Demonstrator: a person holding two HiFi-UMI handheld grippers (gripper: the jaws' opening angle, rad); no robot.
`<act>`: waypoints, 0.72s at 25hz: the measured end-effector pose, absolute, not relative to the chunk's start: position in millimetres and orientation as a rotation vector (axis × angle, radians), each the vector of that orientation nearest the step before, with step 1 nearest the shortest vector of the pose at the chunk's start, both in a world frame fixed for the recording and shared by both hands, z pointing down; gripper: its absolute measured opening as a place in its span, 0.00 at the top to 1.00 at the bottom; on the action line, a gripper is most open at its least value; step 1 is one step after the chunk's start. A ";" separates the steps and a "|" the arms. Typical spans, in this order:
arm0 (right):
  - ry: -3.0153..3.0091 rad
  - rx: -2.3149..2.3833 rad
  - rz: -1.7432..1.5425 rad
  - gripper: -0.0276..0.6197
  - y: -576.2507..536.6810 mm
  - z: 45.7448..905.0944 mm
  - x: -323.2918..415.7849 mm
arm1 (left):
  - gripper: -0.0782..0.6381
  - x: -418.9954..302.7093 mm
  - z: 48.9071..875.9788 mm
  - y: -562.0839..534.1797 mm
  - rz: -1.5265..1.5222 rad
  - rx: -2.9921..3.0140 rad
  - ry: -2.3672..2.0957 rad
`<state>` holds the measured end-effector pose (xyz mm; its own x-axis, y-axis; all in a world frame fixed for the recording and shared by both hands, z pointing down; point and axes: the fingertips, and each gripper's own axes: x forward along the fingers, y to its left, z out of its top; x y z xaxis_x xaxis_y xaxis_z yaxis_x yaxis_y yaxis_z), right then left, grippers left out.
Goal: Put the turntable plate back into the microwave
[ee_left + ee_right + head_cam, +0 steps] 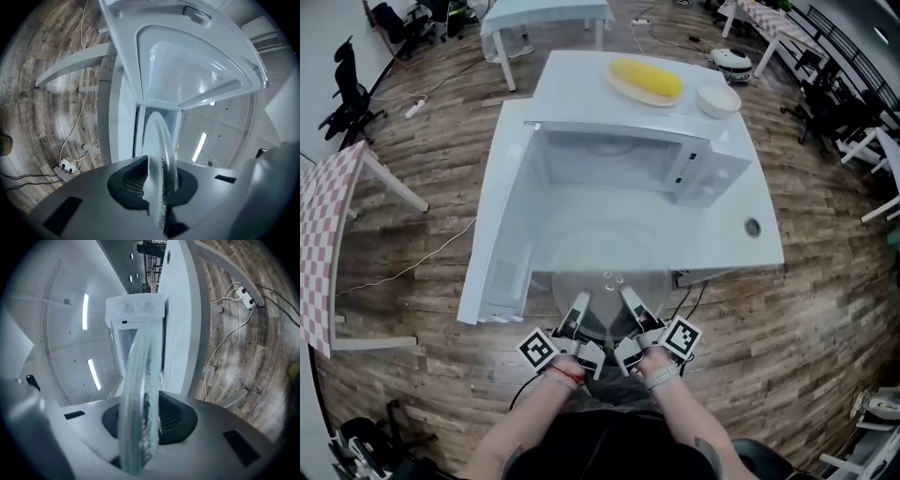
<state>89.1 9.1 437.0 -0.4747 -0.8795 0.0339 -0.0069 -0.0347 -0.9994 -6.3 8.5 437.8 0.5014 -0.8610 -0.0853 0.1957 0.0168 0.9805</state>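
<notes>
The clear glass turntable plate [602, 281] hangs level over the near edge of the white table [741, 239], in front of the microwave [619, 155]. Its door [502, 234] is swung open to the left, and the cavity is hollow behind it. My left gripper [579, 306] is shut on the plate's near rim, and my right gripper [629, 300] is shut on the rim beside it. In the left gripper view the plate [161, 154] stands edge-on between the jaws of the left gripper [157, 190]. The right gripper view shows the plate [139, 390] likewise clamped in the right gripper [140, 425], with the control panel [136, 309] ahead.
On top of the microwave lie a dish with yellow food [645, 80] and a white bowl [717, 98]. A cable hole [753, 226] marks the table's right end. A checkered table [323, 234] stands at the left, office chairs [347, 89] and cables on the wooden floor around.
</notes>
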 end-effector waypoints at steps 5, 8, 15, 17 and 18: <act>1.576 -0.944 -1.623 0.83 -3.9 440.6 95.8 | 0.84 0.4 444.0 0.2 -0.948 1.281 -0.695; 1.592 -0.936 -1.634 0.83 -13.1 442.6 99.7 | 0.84 4.0 444.5 -8.2 -0.962 1.282 -0.704; 1.592 -0.898 -1.617 0.83 -40.0 437.5 104.9 | 0.84 8.9 437.5 -35.4 -0.972 1.309 -0.703; 1.593 -0.896 -1.614 0.83 -48.6 437.1 106.0 | 0.84 10.0 436.5 -44.2 -0.978 1.311 -0.700; 1.593 -0.896 -1.612 0.83 -52.9 437.4 106.6 | 0.84 10.6 436.8 -48.6 -0.979 1.312 -0.700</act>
<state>106.6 -52.9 437.4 -0.5240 -0.8517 0.0055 0.0046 -0.0093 -0.9999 10.6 -48.6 436.8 0.4480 -0.8879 -0.1045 0.1876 -0.0209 0.9820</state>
